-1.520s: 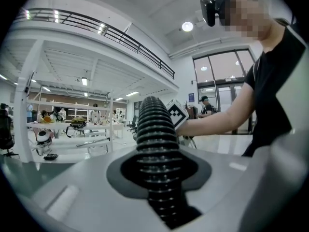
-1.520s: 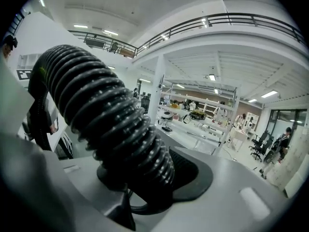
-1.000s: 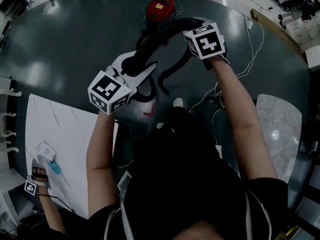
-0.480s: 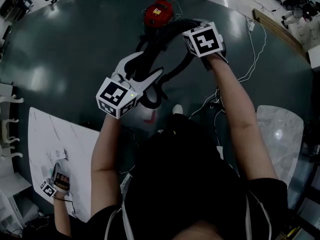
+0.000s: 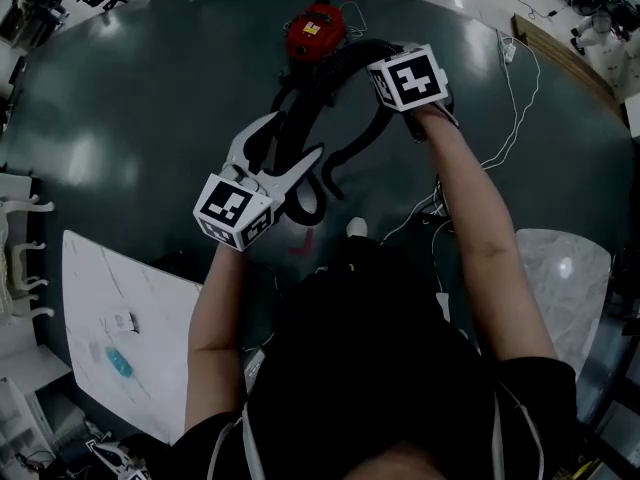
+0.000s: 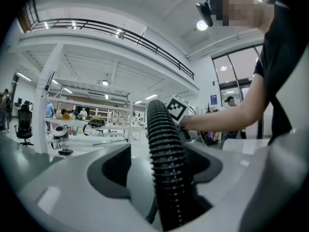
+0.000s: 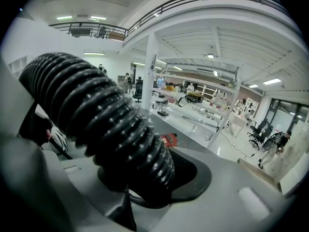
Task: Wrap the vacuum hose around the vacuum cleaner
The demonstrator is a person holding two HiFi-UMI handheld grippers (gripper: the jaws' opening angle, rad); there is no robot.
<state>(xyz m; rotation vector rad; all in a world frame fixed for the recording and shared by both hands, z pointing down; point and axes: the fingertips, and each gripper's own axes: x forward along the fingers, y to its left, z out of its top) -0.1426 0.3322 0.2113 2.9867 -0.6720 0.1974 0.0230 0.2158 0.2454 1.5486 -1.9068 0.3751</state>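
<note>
**A:** Vacuum hose [image 5: 318, 86]: where does it lie?

**B:** It hangs in a black ribbed arc in front of me, above the dark floor [image 5: 140, 108]. One stretch passes just beside the red vacuum cleaner [image 5: 316, 28] and runs to my right gripper [image 7: 149, 192]. Another comes down to my left gripper [image 5: 295, 136], and past that it curls into a loop nearer my body.

**A:** And the cleaner itself?

**B:** It is on the floor, beyond both my hands. Whether the hose is joined to it I can't tell. In the right gripper view it shows as a small red shape past the hose.

**A:** What has your right hand got?

**B:** My right jaws are closed down on the hose. The ribs sit tight against the pads, and the hose rises out of them to the upper left.

**A:** The left?

**B:** My left jaws have just been opening and now stand wide. The hose runs up between them, but neither pad presses on it, so I have no grip there.

**A:** How do the two hands stand?

**B:** The right is further out, near the cleaner. The left is closer to my body, well apart from the right, and the hose runs between them. In the left gripper view my right arm and its marker cube [image 6: 177, 108] show past the top of the hose.
</note>
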